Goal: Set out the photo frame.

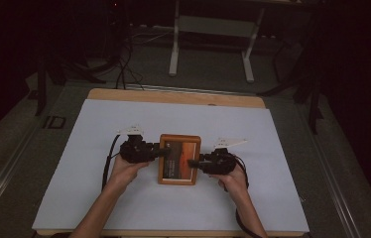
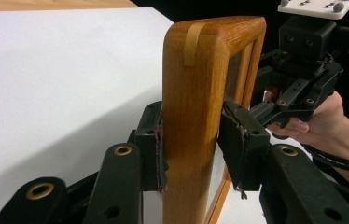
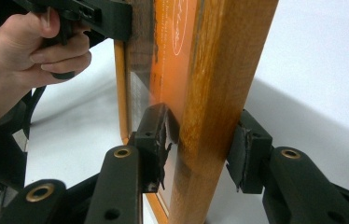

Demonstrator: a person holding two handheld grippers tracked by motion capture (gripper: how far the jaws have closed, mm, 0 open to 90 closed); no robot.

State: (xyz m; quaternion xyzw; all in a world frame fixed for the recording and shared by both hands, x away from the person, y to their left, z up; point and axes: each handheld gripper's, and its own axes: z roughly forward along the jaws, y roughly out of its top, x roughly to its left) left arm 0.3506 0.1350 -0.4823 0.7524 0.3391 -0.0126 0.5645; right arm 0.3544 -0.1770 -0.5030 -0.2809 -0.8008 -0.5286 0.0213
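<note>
Though rigid, grainy rectangular wooden frame (image 1: 179, 159).

The picture frame (image 1: 179, 159) sits mid-counter (image 1: 99, 198) between my two claws, my left claw (image 1: 159, 152) clamping its edge from nine o'clock and my right claw (image 1: 194, 162) clamping the opposite edge from three o'clock.

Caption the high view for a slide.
Left claw and right claw grip opposite sides of a wooden picture frame.
</note>
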